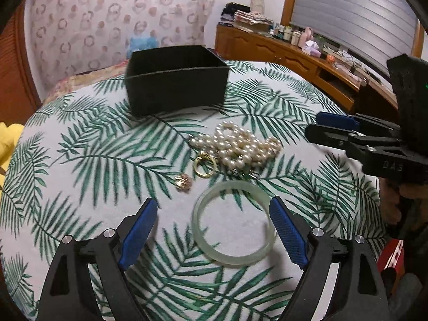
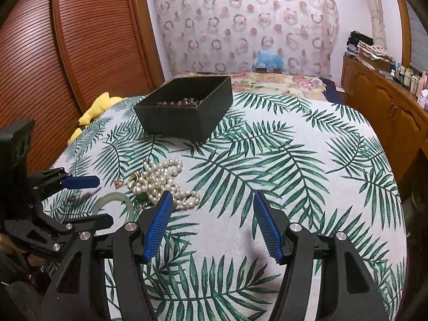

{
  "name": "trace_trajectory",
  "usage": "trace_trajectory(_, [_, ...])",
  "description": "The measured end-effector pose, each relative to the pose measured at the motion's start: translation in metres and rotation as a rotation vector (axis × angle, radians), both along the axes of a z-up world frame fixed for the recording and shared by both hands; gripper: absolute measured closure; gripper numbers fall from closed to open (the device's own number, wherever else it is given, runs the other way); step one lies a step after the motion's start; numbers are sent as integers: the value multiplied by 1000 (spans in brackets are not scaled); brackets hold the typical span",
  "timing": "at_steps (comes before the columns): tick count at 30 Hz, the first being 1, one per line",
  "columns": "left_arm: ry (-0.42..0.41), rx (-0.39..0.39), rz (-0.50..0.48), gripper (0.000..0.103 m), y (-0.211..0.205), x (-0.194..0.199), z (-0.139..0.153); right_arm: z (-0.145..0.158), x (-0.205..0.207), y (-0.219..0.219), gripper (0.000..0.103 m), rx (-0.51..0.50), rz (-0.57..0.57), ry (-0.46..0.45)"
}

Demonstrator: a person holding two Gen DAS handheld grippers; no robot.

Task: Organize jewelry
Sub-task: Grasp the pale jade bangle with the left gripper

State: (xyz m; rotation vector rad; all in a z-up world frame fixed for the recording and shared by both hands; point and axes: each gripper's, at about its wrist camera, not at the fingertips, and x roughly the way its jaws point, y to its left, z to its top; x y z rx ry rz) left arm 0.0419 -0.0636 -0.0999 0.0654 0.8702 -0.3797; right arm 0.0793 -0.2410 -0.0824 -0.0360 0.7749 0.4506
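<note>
Your left gripper (image 1: pixel 212 207) has its jaws spread wide over the pale green bangle (image 1: pixel 234 223). The bangle lies flat on the palm-leaf cloth (image 1: pixel 80 160) between the two blue pads (image 1: pixel 287 234), its right edge just beside the right pad and well apart from the left one; nothing is pinched. Your right gripper (image 2: pixel 211 200) also stands spread, with only bare cloth between its pads, and the jewelry sits to its left.

The bangle is a smooth, translucent ring, milky green. Just beyond it lies a heaped strand of cream pearls (image 1: pixel 240 145), with a thin gold ring (image 1: pixel 204 164) touching its near-left side and a small gold-and-pink piece (image 1: pixel 183 182) a little further left. A green stone (image 2: pixel 141 196) shows at the pile's near edge in the right wrist view. The black box (image 1: pixel 175 80) stands at the far side, with dark beads (image 2: pixel 182 102) inside.
</note>
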Motion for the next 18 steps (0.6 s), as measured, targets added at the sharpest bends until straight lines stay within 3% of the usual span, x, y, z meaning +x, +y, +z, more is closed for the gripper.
trace_trajectory(13, [-8, 97, -43, 16, -21, -5, -7, -6, -1, 5, 38, -30, 9, 11])
trace_trajectory(18, [-14, 86, -56, 19, -22, -7, -5, -7, -2, 8, 38, -47, 12, 9])
